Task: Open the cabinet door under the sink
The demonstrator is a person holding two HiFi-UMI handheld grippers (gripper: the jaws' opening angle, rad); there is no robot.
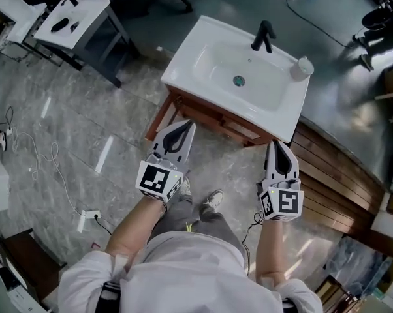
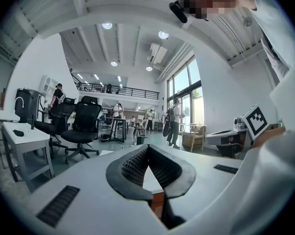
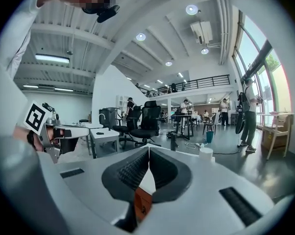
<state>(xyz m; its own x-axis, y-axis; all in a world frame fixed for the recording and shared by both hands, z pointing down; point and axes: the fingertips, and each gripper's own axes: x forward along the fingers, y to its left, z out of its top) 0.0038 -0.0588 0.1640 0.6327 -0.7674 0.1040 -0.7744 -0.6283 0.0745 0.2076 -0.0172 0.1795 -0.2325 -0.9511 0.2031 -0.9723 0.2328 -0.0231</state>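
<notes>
The white sink (image 1: 203, 77) sits on a red-brown wooden cabinet (image 1: 206, 117), straight ahead of me in the head view. Only the top strip of the cabinet front shows from above, so its door cannot be judged. My left gripper (image 1: 188, 124) hangs in the air before the cabinet's left part, jaws shut and empty. My right gripper (image 1: 275, 144) is raised near the cabinet's right corner, also shut with nothing held. In the left gripper view the left gripper (image 2: 148, 149) shows a sliver of white sink and wood (image 2: 158, 204) below its closed tips. The right gripper (image 3: 148, 151) looks the same in its own view.
A black faucet (image 1: 263, 36) and a white cup (image 1: 301, 68) stand on the sink's far rim. A white desk (image 1: 76, 19) is at the back left. A cable and power strip (image 1: 87, 218) lie on the marble floor. Wooden slats (image 1: 340, 178) lie at the right. Several people stand far off.
</notes>
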